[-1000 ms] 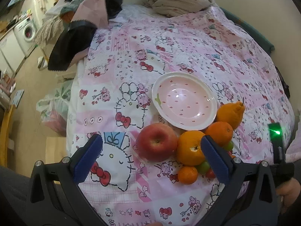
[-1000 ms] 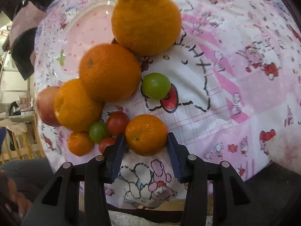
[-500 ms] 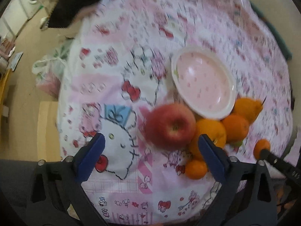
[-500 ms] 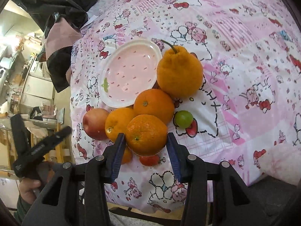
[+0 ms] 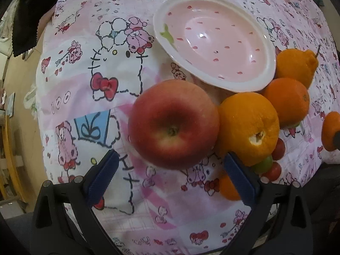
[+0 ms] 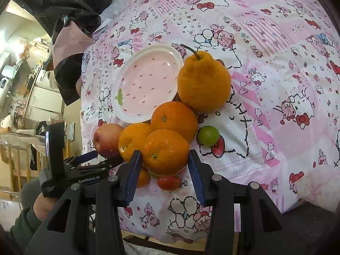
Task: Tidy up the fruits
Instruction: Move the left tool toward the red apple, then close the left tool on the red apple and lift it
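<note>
Right tongs (image 6: 162,165) clamped on a mandarin (image 6: 165,152), lifted above the fruit pile on the bed (image 6: 276,42); left tongs (image 5: 170,176) spread wide, closing in on the apple (image 5: 173,123). Apparently mid-transfer: next, carrying the mandarin over the empty pink plate (image 6: 127,118) and letting go gently.

The left hand-held gripper (image 5: 170,173) has closed in on the apple (image 5: 173,123); the right hand-held gripper (image 6: 164,165) has lifted a mandarin (image 6: 164,152).

Glossy glazed plate (image 5: 214,42) | smooth waxy apple (image 5: 173,123) | pebbled matt orange (image 5: 247,127) | soft printed cloth bedspread (image 6: 276,85) | matt black plastic gripper (image 6: 162,172)
</note>
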Available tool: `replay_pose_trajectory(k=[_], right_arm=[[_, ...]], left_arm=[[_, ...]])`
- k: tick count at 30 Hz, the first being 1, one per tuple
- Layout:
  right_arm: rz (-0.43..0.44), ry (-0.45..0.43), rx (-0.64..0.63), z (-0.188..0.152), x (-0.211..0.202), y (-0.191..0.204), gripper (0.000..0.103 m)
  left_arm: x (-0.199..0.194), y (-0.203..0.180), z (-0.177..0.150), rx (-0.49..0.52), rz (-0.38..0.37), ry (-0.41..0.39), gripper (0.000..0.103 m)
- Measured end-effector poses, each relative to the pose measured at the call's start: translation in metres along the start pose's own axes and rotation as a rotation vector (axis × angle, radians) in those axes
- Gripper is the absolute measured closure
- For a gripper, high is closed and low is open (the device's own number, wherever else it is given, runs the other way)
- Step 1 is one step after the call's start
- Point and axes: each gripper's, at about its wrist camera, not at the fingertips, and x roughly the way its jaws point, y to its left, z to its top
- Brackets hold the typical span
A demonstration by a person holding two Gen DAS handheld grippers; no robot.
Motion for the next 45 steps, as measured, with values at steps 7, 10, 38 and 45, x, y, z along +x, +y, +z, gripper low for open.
replay_pose_trajectory(k=[7,10,38,45], right_arm=[[0.004,0.008,0.001,0.001,0.003,0.002,0.057],[0.002,0.006,0.003,0.002,0.003,0.002,0.057],[-0.021,-0.001,0.012,-0.002,0.0,-0.002,0.057],[-0.026,0.01,0.012,-0.001,0.004,-0.003,0.057]], left_arm=[[0.007,0.006,0.004,0.007,-0.084,0.016,0.008],[0.011,0.014,0.004,-0.036,-0.165,0.033,0.019],[0.001,0.046,-0.002,-0.222,-0.183,0.042,0.076],[-0.027,0.055,-0.012,-0.247,-0.187,-0.031,0.055]])
